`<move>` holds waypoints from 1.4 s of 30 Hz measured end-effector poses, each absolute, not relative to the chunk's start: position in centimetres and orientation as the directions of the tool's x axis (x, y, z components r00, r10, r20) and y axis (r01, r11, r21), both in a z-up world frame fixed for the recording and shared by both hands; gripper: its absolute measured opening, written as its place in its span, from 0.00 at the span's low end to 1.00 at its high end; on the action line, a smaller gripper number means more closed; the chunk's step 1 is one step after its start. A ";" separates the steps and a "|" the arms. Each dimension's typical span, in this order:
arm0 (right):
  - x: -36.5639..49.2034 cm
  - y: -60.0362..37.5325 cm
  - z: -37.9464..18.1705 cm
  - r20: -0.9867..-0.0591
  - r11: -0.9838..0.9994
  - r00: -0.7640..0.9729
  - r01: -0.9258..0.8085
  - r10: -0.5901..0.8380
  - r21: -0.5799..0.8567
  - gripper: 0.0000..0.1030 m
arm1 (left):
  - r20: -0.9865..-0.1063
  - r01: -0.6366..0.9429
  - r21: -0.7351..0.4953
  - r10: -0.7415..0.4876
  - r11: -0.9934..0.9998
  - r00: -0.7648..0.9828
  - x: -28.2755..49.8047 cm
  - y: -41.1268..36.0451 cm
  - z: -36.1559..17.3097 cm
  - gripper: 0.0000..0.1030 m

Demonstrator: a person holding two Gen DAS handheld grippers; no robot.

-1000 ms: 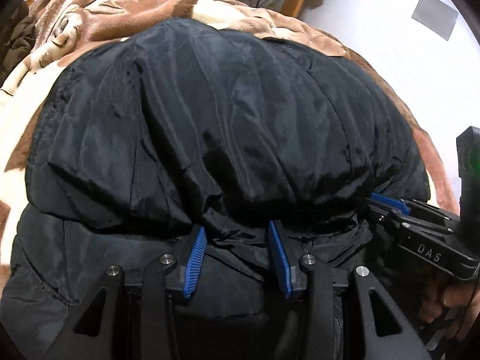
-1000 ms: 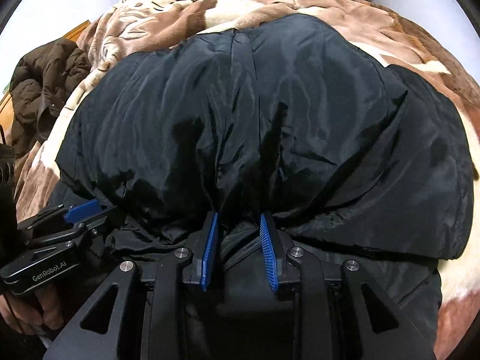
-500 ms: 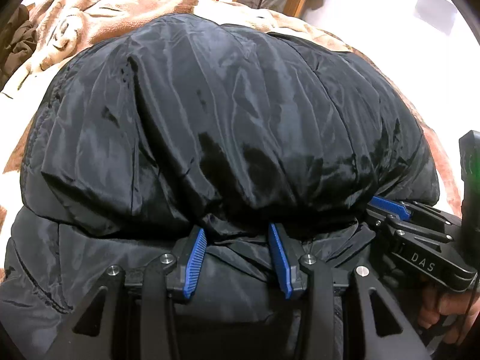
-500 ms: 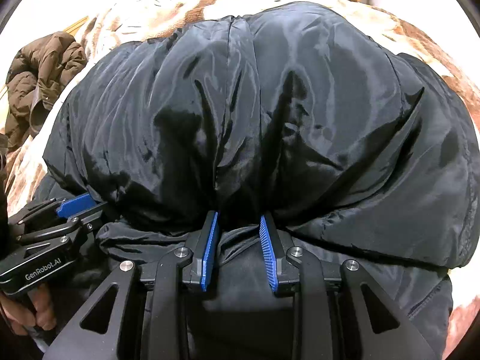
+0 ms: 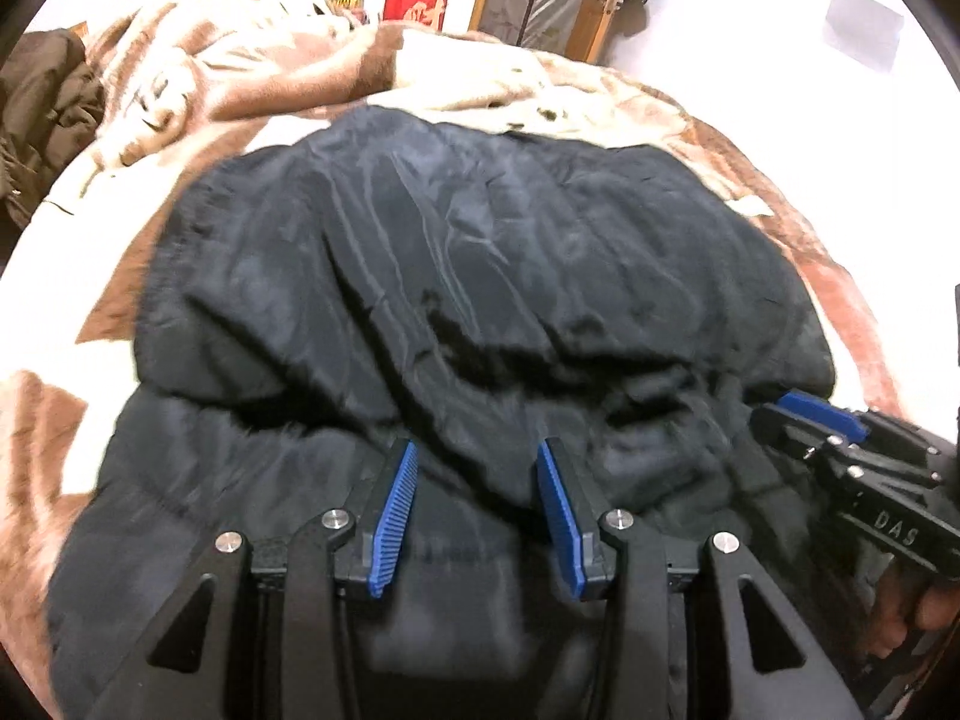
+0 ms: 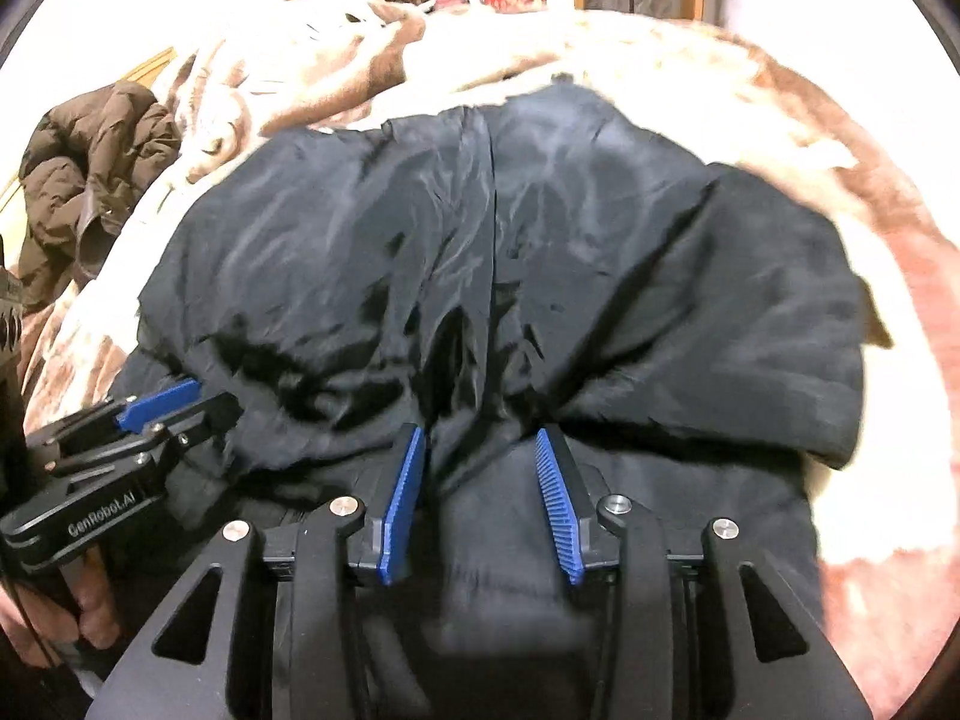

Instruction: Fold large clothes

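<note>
A black padded jacket (image 5: 480,252) (image 6: 540,252) lies folded on the bed, its upper layer doubled over the lower one. In the left wrist view my left gripper (image 5: 477,447) sits at the near edge of that upper layer. A puckered fold of the jacket is gripped between its blue pads. My right gripper (image 6: 480,432) is at the same edge further right. Its jaws are opening, and a fold lies loose between the pads without being pressed. Each gripper also shows in the other's view, the right gripper (image 5: 774,411) and the left gripper (image 6: 186,396).
A brown and cream blanket (image 5: 300,78) (image 6: 660,60) covers the bed under and beyond the jacket. A brown puffy coat (image 6: 90,180) is heaped at the left edge. A red box (image 5: 417,9), wooden doors and clutter stand past the bed. A hand (image 6: 90,612) holds the left gripper's handle.
Both grippers have drawn back and up from the jacket, so more blanket shows beyond it. The jacket's bulge has settled flatter. The right gripper's pads have spread wider.
</note>
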State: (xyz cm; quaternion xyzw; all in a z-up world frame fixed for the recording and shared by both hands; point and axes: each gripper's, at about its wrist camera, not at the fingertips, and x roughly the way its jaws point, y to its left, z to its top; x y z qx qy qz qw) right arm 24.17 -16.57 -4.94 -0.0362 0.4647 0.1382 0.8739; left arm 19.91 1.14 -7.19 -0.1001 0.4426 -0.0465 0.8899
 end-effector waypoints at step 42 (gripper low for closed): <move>5.6 -30.3 -4.8 -0.842 0.995 0.531 -0.068 0.095 0.069 0.53 | -0.800 -0.254 -0.108 0.068 0.961 0.597 -0.9 12.8 -5.8 0.59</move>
